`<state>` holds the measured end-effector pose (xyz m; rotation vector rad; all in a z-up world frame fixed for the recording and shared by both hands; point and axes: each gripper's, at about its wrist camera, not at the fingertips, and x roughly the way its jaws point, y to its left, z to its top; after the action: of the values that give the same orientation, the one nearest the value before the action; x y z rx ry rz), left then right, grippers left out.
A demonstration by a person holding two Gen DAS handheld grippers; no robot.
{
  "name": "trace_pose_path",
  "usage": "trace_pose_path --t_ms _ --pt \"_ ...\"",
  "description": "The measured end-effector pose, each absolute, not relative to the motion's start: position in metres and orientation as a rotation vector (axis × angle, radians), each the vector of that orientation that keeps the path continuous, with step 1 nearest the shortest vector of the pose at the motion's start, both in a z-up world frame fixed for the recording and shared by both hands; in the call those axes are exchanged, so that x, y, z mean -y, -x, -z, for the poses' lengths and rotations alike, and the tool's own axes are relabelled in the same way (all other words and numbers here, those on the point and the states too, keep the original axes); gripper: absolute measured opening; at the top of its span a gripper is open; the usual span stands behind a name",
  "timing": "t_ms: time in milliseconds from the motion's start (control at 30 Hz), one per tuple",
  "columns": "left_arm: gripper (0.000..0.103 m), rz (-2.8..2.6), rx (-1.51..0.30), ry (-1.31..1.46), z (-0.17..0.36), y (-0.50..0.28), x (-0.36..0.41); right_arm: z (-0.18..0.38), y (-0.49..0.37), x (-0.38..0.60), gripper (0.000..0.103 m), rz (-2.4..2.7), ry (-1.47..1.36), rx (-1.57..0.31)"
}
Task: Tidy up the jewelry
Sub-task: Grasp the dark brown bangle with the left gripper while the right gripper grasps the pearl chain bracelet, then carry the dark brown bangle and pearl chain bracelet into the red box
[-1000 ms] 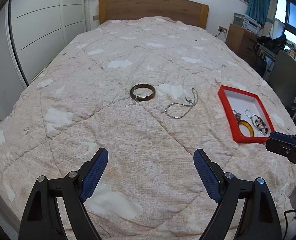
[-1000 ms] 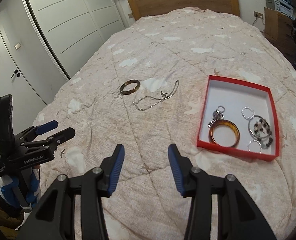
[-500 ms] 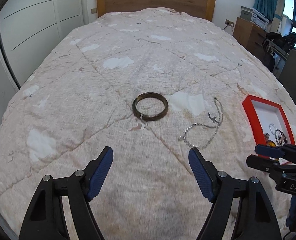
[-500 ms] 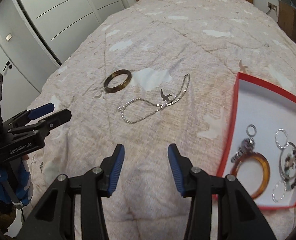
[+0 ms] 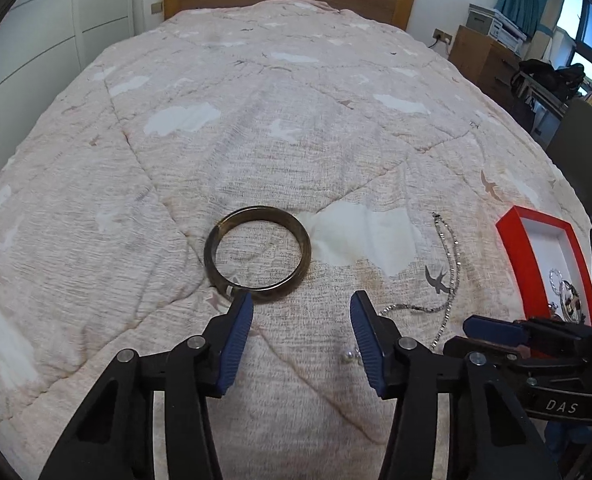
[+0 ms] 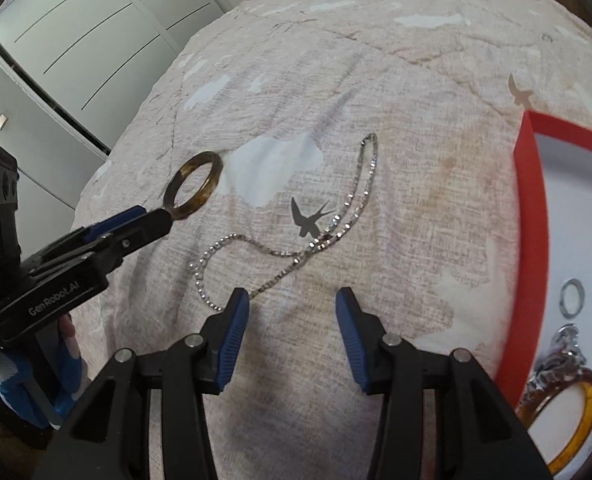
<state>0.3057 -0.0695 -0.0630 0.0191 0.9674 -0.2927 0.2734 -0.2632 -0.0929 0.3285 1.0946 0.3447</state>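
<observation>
Jewelry: bangle (image 5: 258,254) and chain (image 6: 296,224) loose on bed (image 5: 256,120) | red box (image 6: 530,220) right, partly filled | left gripper (image 5: 301,320) near bangle, right gripper (image 6: 292,312) near chain, fingers open, empty | two pieces left

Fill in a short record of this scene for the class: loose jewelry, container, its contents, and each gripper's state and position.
loose jewelry: brown bangle and silver chain, lying apart on the quilt
container: red box, at the chain's right
box contents: amber bangle, silver rings, other small pieces
left gripper: jaws open, near side of the brown bangle, one tip at its rim
right gripper: jaws open, just short of the chain, holding nothing
</observation>
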Motion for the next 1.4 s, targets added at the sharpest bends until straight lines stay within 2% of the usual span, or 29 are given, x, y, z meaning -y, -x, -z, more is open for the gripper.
trace_pose_path --t_ms 100,567,700,733,800,900,1167,1400 --pt "0.043 0.282 -0.953 -0.008 0.071 -0.311 0.069 0.099 -0.275 0.268 0.044 -0.342 -0.378 -1.078" --pt "0.041 0.27 -0.968 -0.117 0.102 -0.34 0.09 0.108 -0.291 0.275 0.043 -0.329 -0.501 -1.024" --pt "0.021 0.27 -0.986 -0.088 0.11 -0.344 0.087 0.111 -0.298 0.273 0.042 -0.307 -0.509 -1.02" --pt "0.015 0.263 -0.988 -0.081 0.111 -0.345 0.085 0.111 -0.3 0.272 0.039 -0.296 -0.5 -1.023" --pt "0.011 0.242 -0.989 -0.082 0.112 -0.346 0.083 0.113 -0.304 0.269 0.024 -0.256 -0.455 -1.038" --pt "0.01 0.234 -0.985 -0.075 0.109 -0.343 0.08 0.117 -0.313 0.268 0.007 -0.219 -0.426 -1.058" --pt "0.008 0.232 -0.97 -0.043 0.084 -0.323 0.07 0.101 -0.303 0.268 0.003 -0.223 -0.374 -1.048" --pt "0.008 0.243 -0.937 0.003 0.044 -0.292 0.059 0.053 -0.266 0.271 0.002 -0.246 -0.354 -0.965"
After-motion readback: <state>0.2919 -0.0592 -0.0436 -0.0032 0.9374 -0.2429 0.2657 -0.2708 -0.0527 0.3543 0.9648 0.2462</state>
